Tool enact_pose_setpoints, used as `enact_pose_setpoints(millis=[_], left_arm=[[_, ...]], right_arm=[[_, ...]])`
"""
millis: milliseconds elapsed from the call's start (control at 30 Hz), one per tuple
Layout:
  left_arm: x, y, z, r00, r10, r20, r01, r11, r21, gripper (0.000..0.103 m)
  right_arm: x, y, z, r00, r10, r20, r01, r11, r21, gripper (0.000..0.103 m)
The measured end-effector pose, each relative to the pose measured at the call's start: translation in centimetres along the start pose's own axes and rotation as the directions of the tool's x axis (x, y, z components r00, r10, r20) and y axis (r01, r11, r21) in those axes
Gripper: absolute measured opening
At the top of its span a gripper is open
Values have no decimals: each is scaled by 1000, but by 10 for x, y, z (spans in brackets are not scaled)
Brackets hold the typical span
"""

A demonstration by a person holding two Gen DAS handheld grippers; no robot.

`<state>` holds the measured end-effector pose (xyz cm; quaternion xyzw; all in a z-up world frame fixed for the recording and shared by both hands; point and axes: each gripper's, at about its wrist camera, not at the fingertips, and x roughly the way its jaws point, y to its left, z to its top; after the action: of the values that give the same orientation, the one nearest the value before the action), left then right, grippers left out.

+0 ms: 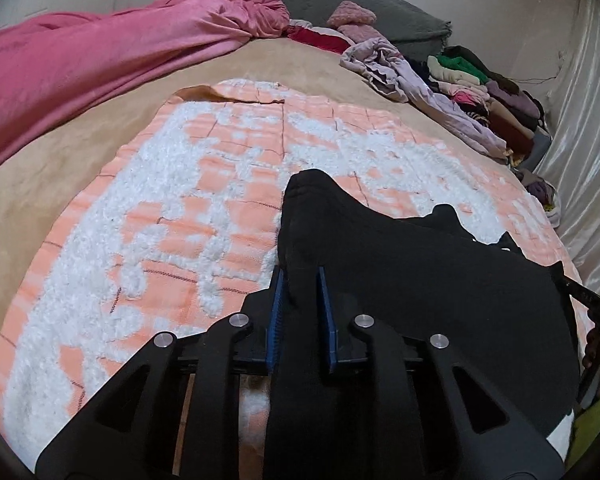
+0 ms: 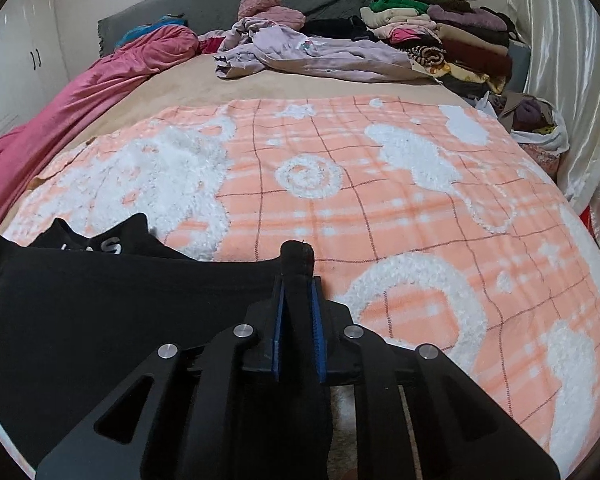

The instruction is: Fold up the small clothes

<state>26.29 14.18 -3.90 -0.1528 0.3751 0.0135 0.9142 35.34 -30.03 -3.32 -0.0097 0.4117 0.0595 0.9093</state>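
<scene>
Left tongs (image 1: pixel 302 280) clamped on one corner of black garment (image 1: pixel 420 280); right tongs (image 2: pixel 298 284) clamped on other corner. Garment spread between them, low over peach blanket (image 2: pixel 380 220) on bed. Risk: thin pinch slips, or uneven lift skews fold. Far: pink cover (image 1: pixel 100 52), clothes pile (image 2: pixel 440 36).

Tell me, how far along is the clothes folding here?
Done: a stack of folded clothes sits at the bed's far right corner. In hand: the left gripper and right gripper each pinch an edge of one black garment, spread over the orange-and-white blanket, not yet folded. Left: this garment, plus the crumpled lilac clothes behind.
</scene>
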Motion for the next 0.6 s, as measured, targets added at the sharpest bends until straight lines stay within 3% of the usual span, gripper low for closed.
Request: enact_pose_setpoints(millis=[133, 300, 433, 600], left_arm=[[-1, 1, -2, 1000, 15, 8, -15, 1000, 9, 14], [-12, -1, -2, 999, 45, 22, -45, 999, 9, 20], [-21, -3, -2, 999, 45, 27, -46, 999, 3, 20], [-36, -6, -2, 998, 54, 40, -55, 998, 10, 31]], right_arm=[[5, -2, -2, 999, -27, -25, 28, 1000, 6, 18], [3, -9, 0, 999, -38, -31, 40, 998, 40, 36], [-5, -12, -2, 999, -34, -24, 35, 998, 57, 39], [-19, -10, -5, 1000, -27, -5, 28, 998, 52, 46]])
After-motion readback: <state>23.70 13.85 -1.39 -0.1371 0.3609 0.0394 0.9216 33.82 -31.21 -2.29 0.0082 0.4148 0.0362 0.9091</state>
